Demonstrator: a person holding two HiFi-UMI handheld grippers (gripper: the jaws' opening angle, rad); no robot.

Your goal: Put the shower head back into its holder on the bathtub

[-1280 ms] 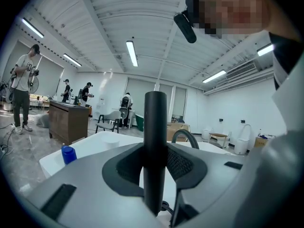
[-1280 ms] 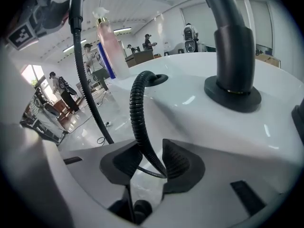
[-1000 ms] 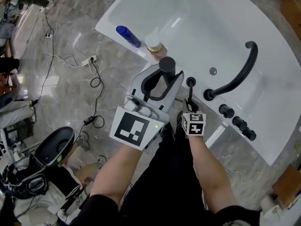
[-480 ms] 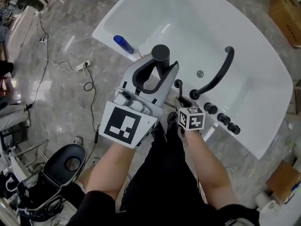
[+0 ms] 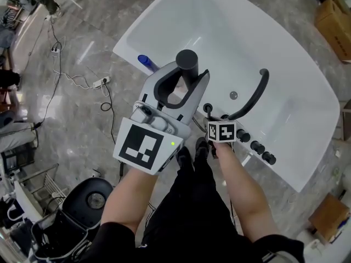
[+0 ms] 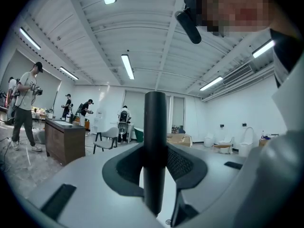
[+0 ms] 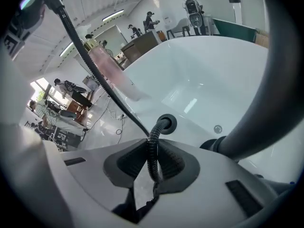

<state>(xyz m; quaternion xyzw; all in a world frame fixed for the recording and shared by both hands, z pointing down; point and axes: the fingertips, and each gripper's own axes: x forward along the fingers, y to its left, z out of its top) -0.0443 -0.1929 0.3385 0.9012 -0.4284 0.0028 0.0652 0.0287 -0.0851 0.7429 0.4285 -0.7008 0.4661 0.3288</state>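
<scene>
The black shower head (image 5: 186, 63) stands upright between the jaws of my left gripper (image 5: 185, 82), which is shut on its handle (image 6: 154, 146) and holds it above the near rim of the white bathtub (image 5: 285, 64). My right gripper (image 5: 211, 118) is shut on the black ribbed hose (image 7: 152, 152) just short of the round black holder (image 7: 166, 123) in the tub's ledge. In the head view that holder (image 5: 207, 108) sits right beside the right gripper's jaws. From those jaws the hose climbs away to the upper left in the right gripper view.
A curved black spout (image 5: 253, 96) arches over the tub right of the holder, with three black knobs (image 5: 256, 147) along the ledge. A blue bottle (image 5: 145, 62) lies on the rim at left. Cables and a power strip (image 5: 98, 83) trail on the marble floor.
My left gripper has risen with the shower head, closer to the head camera. My right gripper has lifted a little with the hose. The capped bottle on the rim is now hidden behind the left gripper.
</scene>
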